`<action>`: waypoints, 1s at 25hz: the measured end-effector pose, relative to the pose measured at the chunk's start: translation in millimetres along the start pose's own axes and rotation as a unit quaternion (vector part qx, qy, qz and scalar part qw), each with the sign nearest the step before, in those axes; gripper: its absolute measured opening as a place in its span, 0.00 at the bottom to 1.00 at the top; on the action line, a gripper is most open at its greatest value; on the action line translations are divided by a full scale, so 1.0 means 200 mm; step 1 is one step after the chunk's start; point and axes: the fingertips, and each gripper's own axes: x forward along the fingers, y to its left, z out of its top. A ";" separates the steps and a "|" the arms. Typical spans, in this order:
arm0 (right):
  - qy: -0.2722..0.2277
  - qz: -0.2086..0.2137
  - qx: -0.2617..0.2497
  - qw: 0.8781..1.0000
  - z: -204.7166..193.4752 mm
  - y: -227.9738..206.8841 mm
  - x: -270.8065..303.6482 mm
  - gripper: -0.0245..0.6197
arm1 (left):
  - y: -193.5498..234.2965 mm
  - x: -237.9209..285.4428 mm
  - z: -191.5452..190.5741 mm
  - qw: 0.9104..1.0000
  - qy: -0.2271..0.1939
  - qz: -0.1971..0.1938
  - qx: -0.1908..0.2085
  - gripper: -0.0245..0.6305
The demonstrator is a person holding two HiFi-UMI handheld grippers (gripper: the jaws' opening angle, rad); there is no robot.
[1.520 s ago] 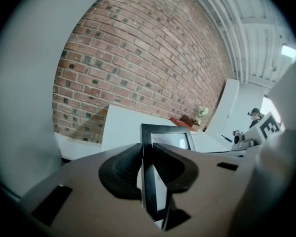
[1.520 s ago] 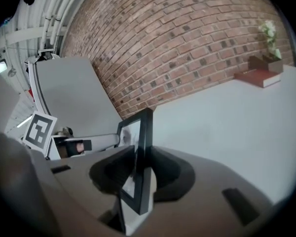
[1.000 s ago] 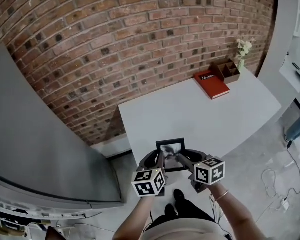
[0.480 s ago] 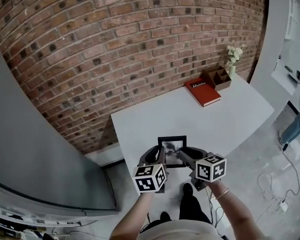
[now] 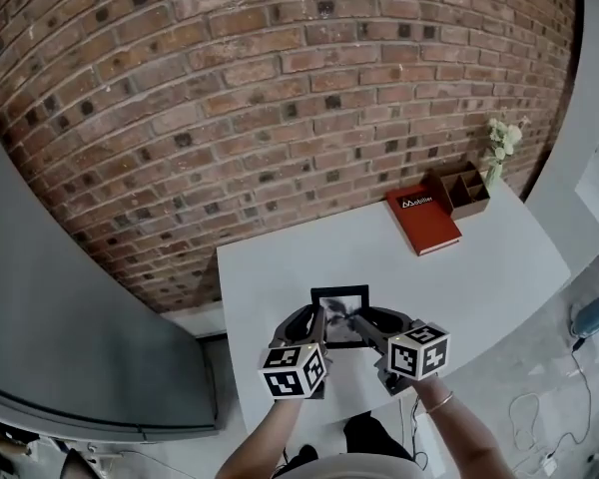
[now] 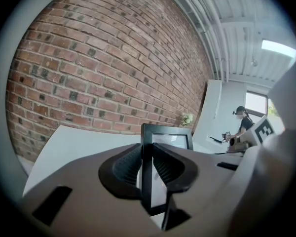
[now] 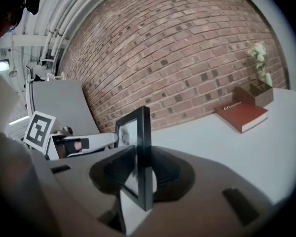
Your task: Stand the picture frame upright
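Note:
A small black picture frame (image 5: 339,311) with a dark photo is held upright over the near part of the white table (image 5: 270,267). My left gripper (image 5: 316,327) is shut on the frame's left edge, which runs as a black bar between its pads (image 6: 126,166) in the left gripper view. My right gripper (image 5: 364,325) is shut on the frame's right edge (image 7: 144,152). A dark strut (image 6: 169,215) shows below the frame (image 6: 166,135) on its back. Whether the bottom edge touches the table is hidden by the grippers.
A red book (image 5: 425,222), a brown wooden organiser (image 5: 465,190) and a small vase of white flowers (image 5: 501,144) stand at the table's far right by the brick wall (image 5: 280,88). A grey panel (image 5: 60,317) rises at the left. A person (image 6: 243,123) stands far off.
Both grippers have carried the frame a little farther in over the table from its near edge. The grip on both edges is the same.

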 end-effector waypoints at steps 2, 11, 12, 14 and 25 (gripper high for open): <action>0.009 0.015 -0.001 1.000 0.07 -0.09 0.07 0.21 | 0.02 0.11 0.04 1.000 -0.003 0.017 -0.005 0.14; 0.033 0.088 -0.023 0.995 0.35 -0.36 0.44 0.21 | 0.17 0.48 0.24 0.995 -0.024 0.099 -0.006 0.13; 0.035 0.095 -0.026 0.995 0.38 -0.38 0.48 0.21 | 0.20 0.52 0.25 0.994 -0.024 0.106 -0.007 0.13; 0.042 0.107 -0.032 0.993 0.42 -0.42 0.57 0.21 | 0.25 0.59 0.28 0.992 -0.024 0.120 -0.007 0.13; 0.052 0.128 -0.041 0.990 0.55 -0.57 1.02 0.21 | 0.57 0.92 0.41 0.989 -0.014 0.149 0.002 0.13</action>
